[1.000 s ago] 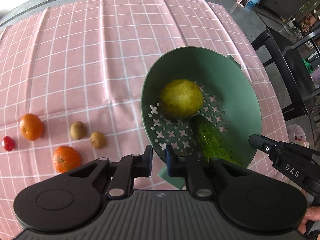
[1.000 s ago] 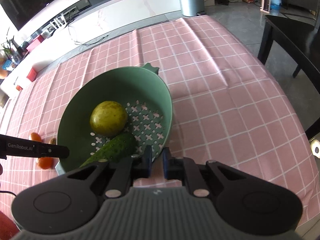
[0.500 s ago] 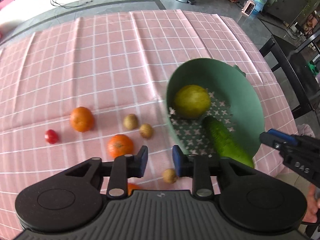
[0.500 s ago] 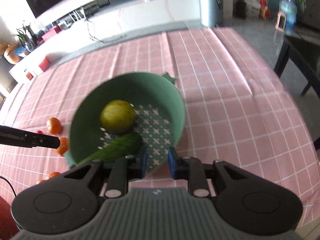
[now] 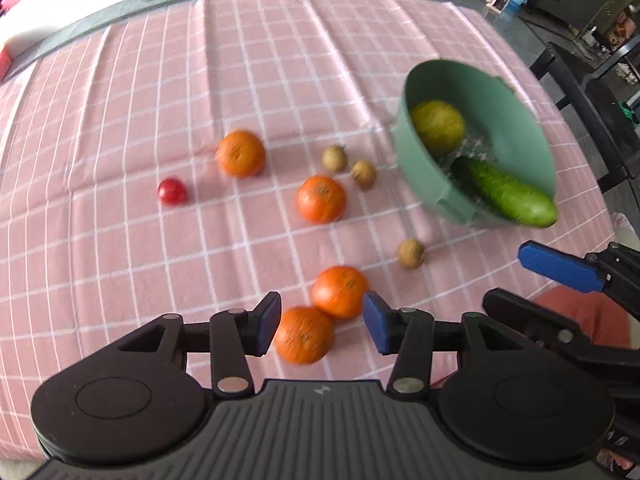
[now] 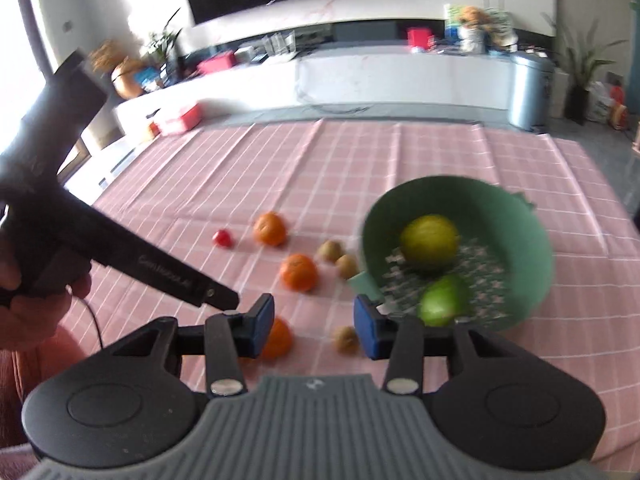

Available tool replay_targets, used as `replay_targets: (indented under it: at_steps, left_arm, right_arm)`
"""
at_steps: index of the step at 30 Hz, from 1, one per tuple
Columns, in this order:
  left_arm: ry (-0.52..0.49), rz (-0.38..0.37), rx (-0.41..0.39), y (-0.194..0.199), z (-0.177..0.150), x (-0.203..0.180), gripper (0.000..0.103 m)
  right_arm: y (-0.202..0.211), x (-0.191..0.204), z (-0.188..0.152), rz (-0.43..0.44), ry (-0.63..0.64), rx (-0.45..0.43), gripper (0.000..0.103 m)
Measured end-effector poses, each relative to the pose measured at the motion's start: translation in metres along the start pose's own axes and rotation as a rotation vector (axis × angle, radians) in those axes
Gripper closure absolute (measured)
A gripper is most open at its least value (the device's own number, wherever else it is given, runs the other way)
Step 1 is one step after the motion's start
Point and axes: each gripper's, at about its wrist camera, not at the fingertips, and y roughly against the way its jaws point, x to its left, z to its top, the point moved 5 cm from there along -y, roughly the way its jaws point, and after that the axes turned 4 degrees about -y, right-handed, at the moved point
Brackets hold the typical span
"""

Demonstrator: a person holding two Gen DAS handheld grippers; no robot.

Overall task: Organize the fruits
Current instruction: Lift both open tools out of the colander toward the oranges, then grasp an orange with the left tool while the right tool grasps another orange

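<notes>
A green colander bowl (image 5: 424,184) stands on the right of the pink cloth, holding a yellow-green round fruit (image 5: 438,126) and a cucumber (image 5: 504,192). Several oranges lie loose to its left, along with three small brown fruits (image 5: 334,158) and a cherry tomato (image 5: 172,191). My left gripper (image 5: 320,320) hovers over the two nearest oranges (image 5: 339,291). Its jaws are opening and the pads touch nothing. My right gripper (image 6: 314,324) is back from the bowl (image 6: 536,248), its jaws also opening with nothing between them. One of its fingers (image 5: 560,266) shows in the left wrist view.
The pink checked tablecloth (image 5: 160,92) covers the table. A black chair (image 5: 580,92) stands beyond its right edge. A person's hand (image 6: 24,300) holds the left gripper's handle at the left of the right wrist view. A grey bin (image 6: 530,88) stands beyond the table.
Both grippers were shut at the bowl's near rim and have since opened and drawn back. The left one swung left over the oranges. The right view tipped up towards the room.
</notes>
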Motion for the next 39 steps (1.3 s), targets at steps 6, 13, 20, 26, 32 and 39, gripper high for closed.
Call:
replay_targets:
  at_steps: [6,13,20,26,32,39]
  left_arm:
    - [0.092,-0.028,0.078,-0.025,-0.015,0.021,0.045]
    - [0.129,-0.023,0.136,-0.044,-0.018,0.026,0.035]
    - [0.142,-0.044,0.182,-0.059,-0.018,0.025,0.033]
    - [0.135,-0.041,0.201,-0.066,-0.018,0.024,0.036]
    - [0.143,-0.065,0.208,-0.071,-0.018,0.022,0.051]
    - [0.136,-0.042,0.208,-0.070,-0.020,0.025,0.052]
  right_arm:
    - [-0.047,0.018,-0.018,0.035,0.096,0.096,0.063]
    - [-0.080,0.024,-0.022,0.060,0.199,0.167,0.063]
    - [-0.100,0.022,-0.023,0.066,0.291,0.208,0.063]
    - [-0.106,0.027,-0.030,0.077,0.360,0.213,0.064]
    - [-0.111,0.029,-0.032,0.094,0.398,0.206,0.064]
    - [-0.114,0.032,-0.031,0.115,0.408,0.205,0.067]
